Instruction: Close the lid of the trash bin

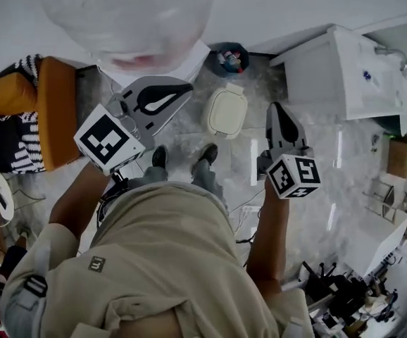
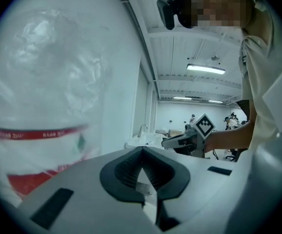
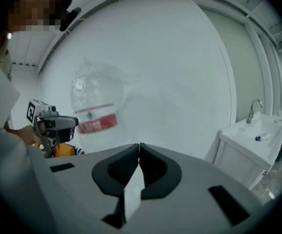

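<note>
You held the left gripper (image 1: 163,101) and right gripper (image 1: 278,111) raised, jaws pressed together on nothing; the cream trash bin (image 1: 226,111) stood on the floor between them. An off-centre push might have tipped it

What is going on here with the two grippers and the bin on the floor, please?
A person stands over a cream trash bin on the floor, just ahead of their shoes; its lid appears to be down. The left hand-held gripper and right hand-held gripper are held up off it, pointing forward, each with jaws together and nothing between them. A large clear container with a red label stands beyond.
</note>
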The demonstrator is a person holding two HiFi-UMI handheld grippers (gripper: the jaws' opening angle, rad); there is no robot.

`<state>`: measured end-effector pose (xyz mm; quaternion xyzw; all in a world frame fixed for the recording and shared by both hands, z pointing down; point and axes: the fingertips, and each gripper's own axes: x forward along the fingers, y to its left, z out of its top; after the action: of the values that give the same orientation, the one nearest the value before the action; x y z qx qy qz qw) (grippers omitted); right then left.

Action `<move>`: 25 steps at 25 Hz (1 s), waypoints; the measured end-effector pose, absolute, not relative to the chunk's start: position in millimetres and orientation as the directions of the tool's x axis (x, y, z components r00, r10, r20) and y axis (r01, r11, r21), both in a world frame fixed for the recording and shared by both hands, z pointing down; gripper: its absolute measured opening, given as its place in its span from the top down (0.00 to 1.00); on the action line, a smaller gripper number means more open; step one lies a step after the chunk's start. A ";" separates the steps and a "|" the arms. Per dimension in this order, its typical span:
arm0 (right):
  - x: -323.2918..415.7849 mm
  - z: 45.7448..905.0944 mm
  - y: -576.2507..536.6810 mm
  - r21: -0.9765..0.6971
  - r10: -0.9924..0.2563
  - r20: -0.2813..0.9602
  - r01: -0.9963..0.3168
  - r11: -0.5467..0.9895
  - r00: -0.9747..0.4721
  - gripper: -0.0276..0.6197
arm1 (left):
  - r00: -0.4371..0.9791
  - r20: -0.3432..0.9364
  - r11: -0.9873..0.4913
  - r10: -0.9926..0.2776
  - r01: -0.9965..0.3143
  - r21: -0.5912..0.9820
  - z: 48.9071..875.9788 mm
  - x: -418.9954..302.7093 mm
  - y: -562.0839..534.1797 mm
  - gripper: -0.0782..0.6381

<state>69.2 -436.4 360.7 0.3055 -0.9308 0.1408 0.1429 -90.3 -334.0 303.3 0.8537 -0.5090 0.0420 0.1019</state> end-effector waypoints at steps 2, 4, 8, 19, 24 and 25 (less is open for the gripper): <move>74.1 322.8 -425.3 -0.153 -0.559 0.287 -0.613 0.775 -0.778 0.92 | 0.491 0.156 -0.482 -0.857 -0.871 0.091 287.9 -88.3 -326.6 0.87; 83.6 287.4 -412.5 -0.130 -0.586 0.225 -0.620 0.774 -0.779 0.92 | 0.502 0.143 -0.497 -0.853 -0.865 0.067 271.6 -82.8 -316.4 0.87; 106.8 231.7 -386.8 -0.049 -0.631 0.135 -0.642 0.766 -0.764 0.92 | 0.525 0.119 -0.528 -0.843 -0.849 0.014 242.3 -70.3 -299.0 0.87; 152.2 187.0 -334.7 -0.001 -0.706 0.066 -0.708 0.707 -0.705 0.92 | 0.585 0.102 -0.591 -0.804 -0.806 -0.031 222.8 -41.1 -263.2 0.87; 158.8 188.6 -320.3 -0.006 -0.723 0.067 -0.725 0.689 -0.687 0.92 | 0.600 0.112 -0.606 -0.792 -0.795 -0.030 226.3 -39.4 -251.8 0.87; 158.1 189.0 -317.6 -0.007 -0.724 0.067 -0.726 0.687 -0.686 0.92 | 0.601 0.113 -0.607 -0.792 -0.794 -0.030 226.5 -40.2 -249.1 0.87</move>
<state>158.1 -317.6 189.0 0.3951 -0.9180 0.0164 0.0294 -40.2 -249.1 226.5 0.8945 -0.4432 0.0573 0.0113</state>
